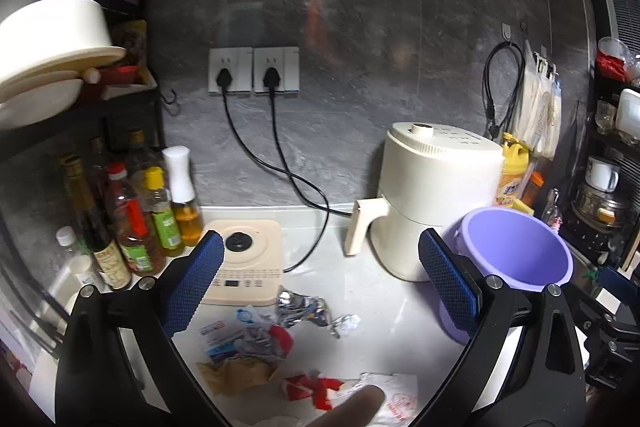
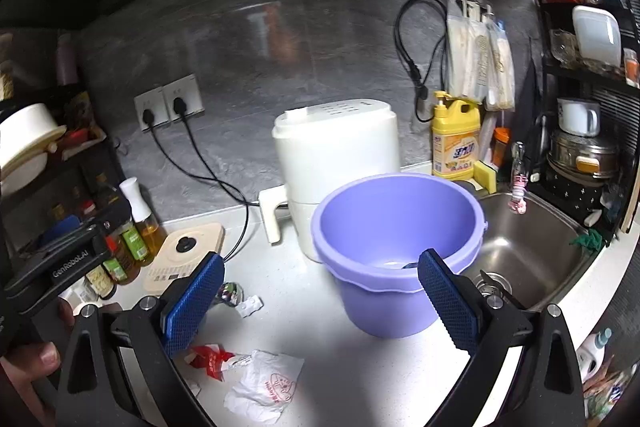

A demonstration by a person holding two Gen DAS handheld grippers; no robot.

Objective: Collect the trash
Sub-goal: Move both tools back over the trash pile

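White air fryer [image 2: 336, 163] sits against the wall, yellow detergent bottle [image 2: 456, 135] beside the sink [image 2: 532, 247], condiment bottles [image 1: 132, 211] far left, possibly oils.

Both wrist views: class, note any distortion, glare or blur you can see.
Left wrist view: fisheye bends the wall edges; a blurred fingertip intrudes at the bottom. Right wrist view: dark vignette corners; soft glare on the grey wall; the purple bucket stays sharp.

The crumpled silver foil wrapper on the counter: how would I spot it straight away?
Start at the cream induction cooker lying flat on the white counter, in front of the bottles. The crumpled silver foil wrapper lies just off its near right corner. It is the only shiny metallic piece; the scraps nearby are paper and red or white plastic.
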